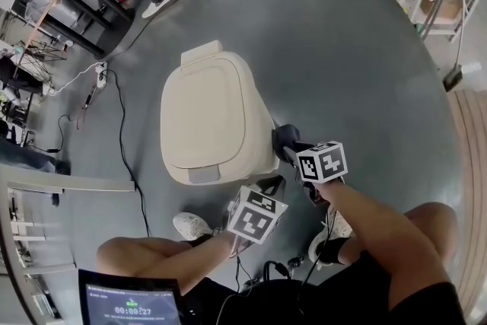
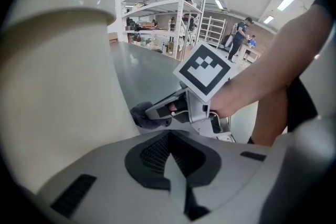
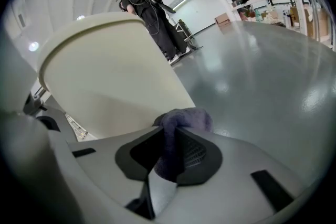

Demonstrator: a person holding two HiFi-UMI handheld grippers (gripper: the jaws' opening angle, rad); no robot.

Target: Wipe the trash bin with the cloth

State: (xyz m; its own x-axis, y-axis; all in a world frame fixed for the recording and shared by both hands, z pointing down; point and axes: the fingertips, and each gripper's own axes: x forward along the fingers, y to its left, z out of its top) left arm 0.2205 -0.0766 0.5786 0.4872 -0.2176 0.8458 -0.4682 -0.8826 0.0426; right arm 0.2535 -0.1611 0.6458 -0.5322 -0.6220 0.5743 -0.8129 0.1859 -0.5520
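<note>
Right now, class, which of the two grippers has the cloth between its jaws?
The right gripper: its jaws are shut on the dark cloth beside the trash bin. The left gripper has its jaws together with nothing between them.

Glossy grey floor (image 1: 342, 49); white shelving racks (image 2: 184, 8); ceiling strip lights (image 2: 287, 1); trailing black cables (image 1: 121, 141)

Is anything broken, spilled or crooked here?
Nothing really stands out. The trash bin stands upright with its lid shut, and no spill shows on the floor. The right gripper pinches the purple cloth beside the bin's side. Only a loose black cable snakes across the floor nearby.
</note>
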